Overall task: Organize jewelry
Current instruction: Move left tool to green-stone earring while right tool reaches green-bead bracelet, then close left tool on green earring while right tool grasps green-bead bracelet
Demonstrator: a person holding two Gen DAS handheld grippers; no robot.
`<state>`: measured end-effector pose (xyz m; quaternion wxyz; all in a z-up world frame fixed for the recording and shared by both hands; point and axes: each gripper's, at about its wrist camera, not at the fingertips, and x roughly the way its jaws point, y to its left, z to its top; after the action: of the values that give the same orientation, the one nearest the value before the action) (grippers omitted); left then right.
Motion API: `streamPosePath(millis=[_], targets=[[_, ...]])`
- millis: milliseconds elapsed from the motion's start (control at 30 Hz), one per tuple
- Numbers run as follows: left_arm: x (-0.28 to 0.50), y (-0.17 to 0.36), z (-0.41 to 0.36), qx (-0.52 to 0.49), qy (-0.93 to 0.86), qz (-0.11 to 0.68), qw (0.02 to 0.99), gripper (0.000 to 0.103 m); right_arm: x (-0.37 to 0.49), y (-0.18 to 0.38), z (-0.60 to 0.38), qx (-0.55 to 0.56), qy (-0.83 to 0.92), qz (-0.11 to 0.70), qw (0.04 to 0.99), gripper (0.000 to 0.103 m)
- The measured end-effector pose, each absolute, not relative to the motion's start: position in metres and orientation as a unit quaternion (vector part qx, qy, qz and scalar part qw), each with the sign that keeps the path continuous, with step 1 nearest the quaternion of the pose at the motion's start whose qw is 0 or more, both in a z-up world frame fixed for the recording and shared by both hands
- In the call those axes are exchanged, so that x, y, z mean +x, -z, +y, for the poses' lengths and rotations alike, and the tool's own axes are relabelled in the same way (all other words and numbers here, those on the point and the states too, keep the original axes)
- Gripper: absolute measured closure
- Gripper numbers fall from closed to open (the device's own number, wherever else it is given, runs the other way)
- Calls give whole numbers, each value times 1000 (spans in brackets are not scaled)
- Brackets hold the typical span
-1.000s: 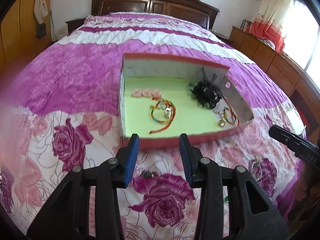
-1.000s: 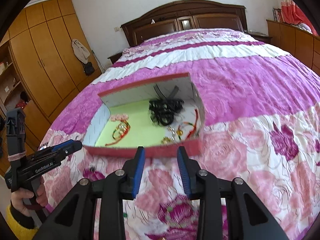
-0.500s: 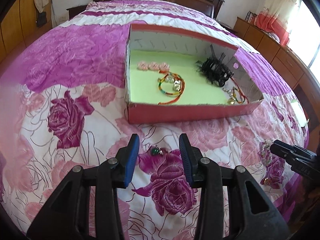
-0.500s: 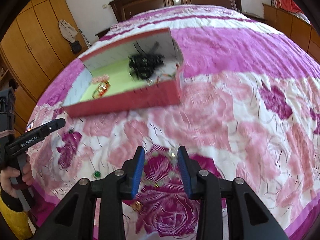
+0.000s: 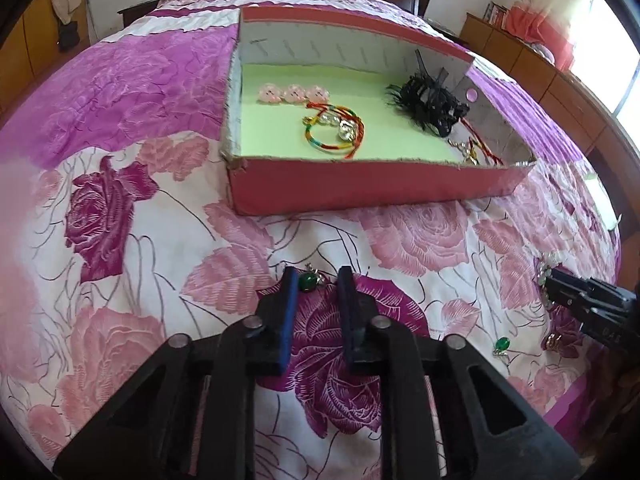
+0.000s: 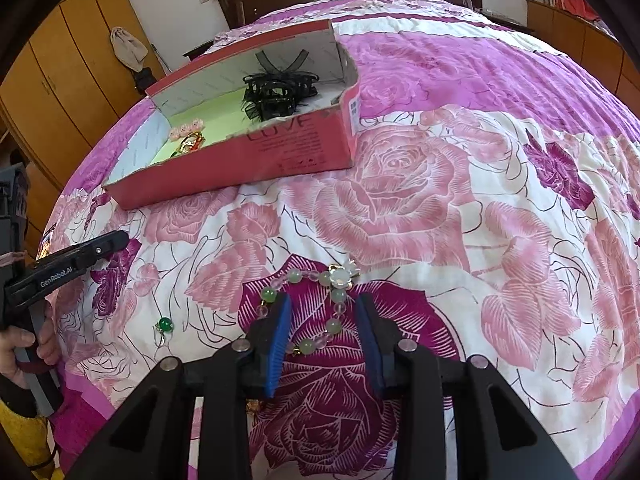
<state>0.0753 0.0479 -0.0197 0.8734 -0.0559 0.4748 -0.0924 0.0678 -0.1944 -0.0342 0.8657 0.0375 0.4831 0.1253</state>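
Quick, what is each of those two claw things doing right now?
Left gripper: fingers closing around a green earring, not yet pinching it.
Right gripper: fingers closing over a bead bracelet, not gripping.

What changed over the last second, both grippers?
Both came down toward the bedspread. The left gripper is closing around a green-stone earring, pads not yet on it. The right gripper now straddles the green bead bracelet, closing slightly, no grip yet. The red box and its contents stayed put.
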Motion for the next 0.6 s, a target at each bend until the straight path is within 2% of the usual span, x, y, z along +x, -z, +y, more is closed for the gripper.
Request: streamPosePath(millis=[67, 267, 600], targets=[[76, 24, 47, -53, 91, 478, 872, 94, 68, 36, -195, 39, -128, 482, 866, 78], [79, 31, 49, -58, 89, 483, 869, 93, 70, 43, -197, 49, -132, 482, 865, 89], [73, 25, 54, -75, 87, 472, 874, 98, 67, 42, -202, 66, -134, 464, 873, 93]])
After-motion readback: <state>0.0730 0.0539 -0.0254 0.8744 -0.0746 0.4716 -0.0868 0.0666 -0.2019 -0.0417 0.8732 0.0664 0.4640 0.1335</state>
